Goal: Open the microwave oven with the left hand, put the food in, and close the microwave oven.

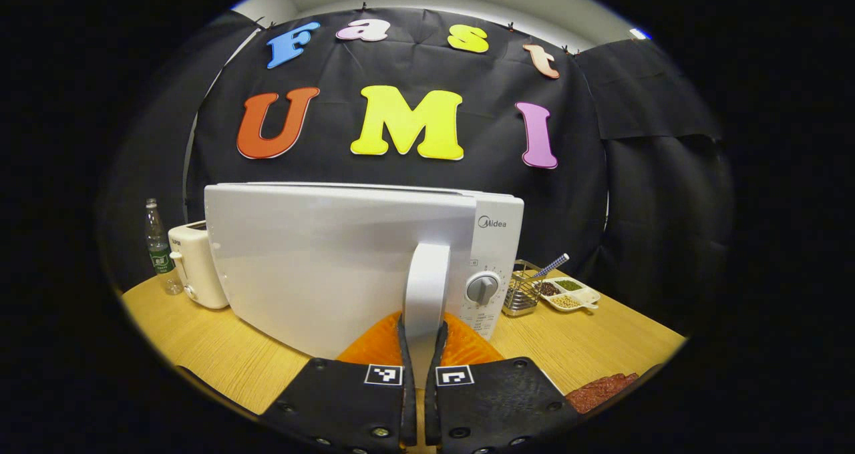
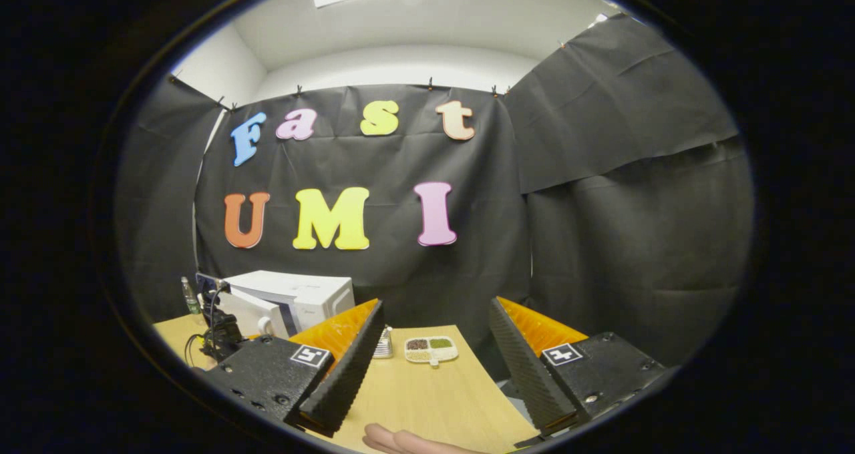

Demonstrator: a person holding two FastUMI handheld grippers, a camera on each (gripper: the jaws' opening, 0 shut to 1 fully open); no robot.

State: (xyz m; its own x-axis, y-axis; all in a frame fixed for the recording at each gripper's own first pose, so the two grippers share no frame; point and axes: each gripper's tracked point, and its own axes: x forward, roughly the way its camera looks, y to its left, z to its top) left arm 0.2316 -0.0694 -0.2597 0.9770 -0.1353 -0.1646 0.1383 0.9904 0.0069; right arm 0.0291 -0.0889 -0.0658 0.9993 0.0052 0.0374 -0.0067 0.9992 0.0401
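Left gripper (image 1: 421,347) clamped on white upright door handle (image 1: 426,287) of white microwave (image 1: 334,254); door ajar, hinged left. Right gripper (image 2: 431,347) wide open, empty, above wooden table's (image 2: 434,400) right edge.

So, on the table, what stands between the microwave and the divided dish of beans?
In the left gripper view, a wire basket with a striped straw stands between the microwave and the divided dish, beside the control panel.
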